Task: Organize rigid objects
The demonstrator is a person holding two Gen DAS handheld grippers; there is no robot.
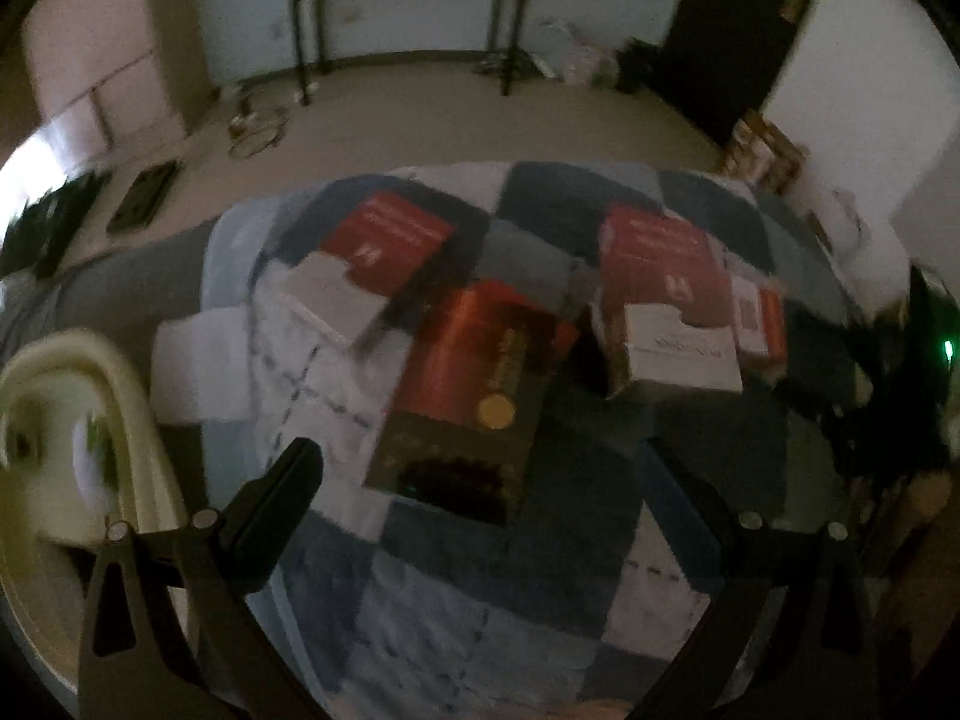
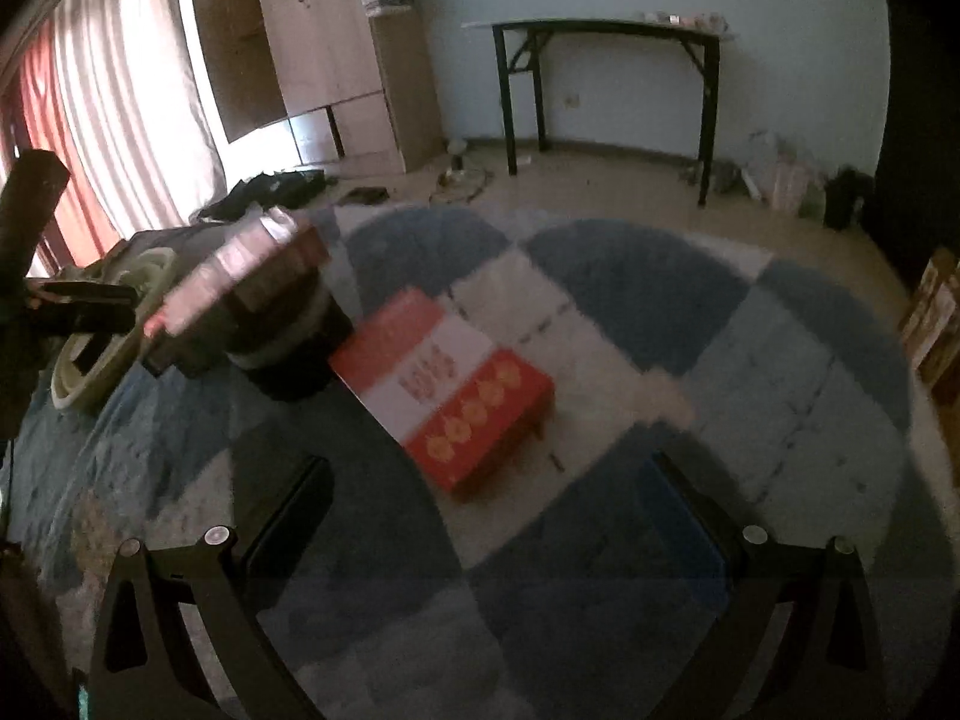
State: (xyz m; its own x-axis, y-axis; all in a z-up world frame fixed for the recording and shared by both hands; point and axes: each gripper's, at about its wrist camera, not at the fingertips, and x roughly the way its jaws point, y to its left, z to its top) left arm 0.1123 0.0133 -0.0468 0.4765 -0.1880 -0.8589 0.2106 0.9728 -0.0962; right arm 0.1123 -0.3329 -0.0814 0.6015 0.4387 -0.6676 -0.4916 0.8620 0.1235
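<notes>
Fingers (image 1: pixel 288 480) of your left gripper (image 1: pixel 480 468) stood spread wide in the left wrist view, with nothing between them, above a blue and white patchwork quilt (image 1: pixel 492 588). Directly ahead of the gripper lay a dark box with a red top and a gold disc (image 1: pixel 474 390), flat on the quilt. Beyond it to the left lay a red and white box (image 1: pixel 366 258), and to the right a second red and white box (image 1: pixel 666 294) with a smaller red and white carton (image 1: pixel 759 324) just beside it; the print on all of them was too blurred to read. A cream basin (image 1: pixel 120 384) sat at the left edge of the quilt. In the right wrist view, the fingers (image 2: pixel 282 516) of your right gripper (image 2: pixel 486 474) were likewise held wide apart and gripped nothing. A red box with a white band and gold medallions (image 2: pixel 456 384) lay flat on the quilt just ahead of the gripper. To its left, a blurred pink and dark box (image 2: pixel 234 294) appeared above a dark round object (image 2: pixel 294 360); whether it rested on that object could not be determined. Your other gripper (image 2: pixel 72 312) showed at the far left, near the cream basin (image 2: pixel 90 372). A black-legged table (image 2: pixel 606 90) stood against the far wall.
</notes>
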